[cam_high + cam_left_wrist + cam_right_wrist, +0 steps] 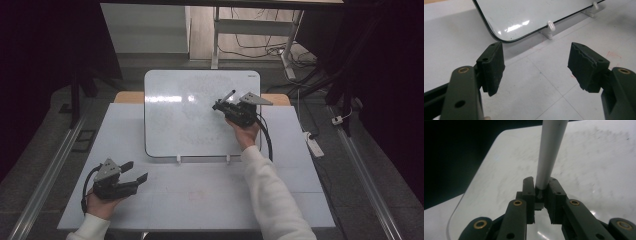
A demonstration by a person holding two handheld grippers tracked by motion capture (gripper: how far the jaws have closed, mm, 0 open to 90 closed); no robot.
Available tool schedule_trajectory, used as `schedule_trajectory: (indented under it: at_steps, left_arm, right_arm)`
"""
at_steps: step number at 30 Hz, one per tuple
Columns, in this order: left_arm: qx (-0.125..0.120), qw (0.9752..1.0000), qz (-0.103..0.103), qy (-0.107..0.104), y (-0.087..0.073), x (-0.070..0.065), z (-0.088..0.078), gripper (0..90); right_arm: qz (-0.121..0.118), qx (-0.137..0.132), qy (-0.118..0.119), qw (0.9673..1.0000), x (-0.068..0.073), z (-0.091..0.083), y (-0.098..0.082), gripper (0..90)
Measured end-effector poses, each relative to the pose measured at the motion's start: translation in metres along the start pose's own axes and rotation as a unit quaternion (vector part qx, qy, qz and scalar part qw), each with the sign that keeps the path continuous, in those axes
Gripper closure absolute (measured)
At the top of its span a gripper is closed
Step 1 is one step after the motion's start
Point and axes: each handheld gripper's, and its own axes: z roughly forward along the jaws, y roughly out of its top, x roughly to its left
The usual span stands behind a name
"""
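A white whiteboard (185,120) with faint smudges stands tilted on the table's far half. My right gripper (218,106) hovers over the board's right part, shut on a slim marker (228,95) that sticks out up and away from the jaws. In the right gripper view the pale marker barrel (550,150) rises from between the closed pads of the right gripper (541,185), with the whiteboard (599,157) behind it. My left gripper (136,170) rests low at the table's near left, open with nothing in it. In its own view the left gripper (536,65) faces the whiteboard's (524,15) near corner.
The board sits on small white feet (178,159) on the pale table (200,195). A power strip (315,145) and cables lie on the floor at the right. Desk legs (216,40) stand behind the table. Metal rails run along both sides.
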Motion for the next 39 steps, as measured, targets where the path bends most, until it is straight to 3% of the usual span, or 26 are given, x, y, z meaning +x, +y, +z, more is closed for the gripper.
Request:
schedule_trajectory:
  at_steps: [8,16,25,32,39]
  left_arm:
    - [-0.005,1.0000,0.001,-0.003,0.003,-0.002,0.000,30.3]
    - [-0.017,0.9997,0.003,-0.015,0.011,-0.007,0.004,30.7]
    - [-0.032,0.9981,0.028,-0.045,0.037,-0.020,0.016,30.7]
    - [-0.032,0.9938,0.067,-0.083,0.066,-0.042,0.037,30.6]
    - [-0.028,0.9851,0.114,-0.126,0.095,-0.072,0.057,30.7]
  right_arm:
    - [-0.005,0.029,0.046,0.9985,0.023,-0.045,-0.011,78.0]
    - [-0.003,0.085,0.084,0.9928,0.042,-0.094,-0.031,77.9]
    - [-0.006,0.114,0.112,0.9871,0.051,-0.116,-0.046,77.9]
    - [-0.006,0.136,0.126,0.9825,0.051,-0.116,-0.052,77.8]
    - [-0.012,0.160,0.152,0.9753,0.057,-0.108,-0.056,77.8]
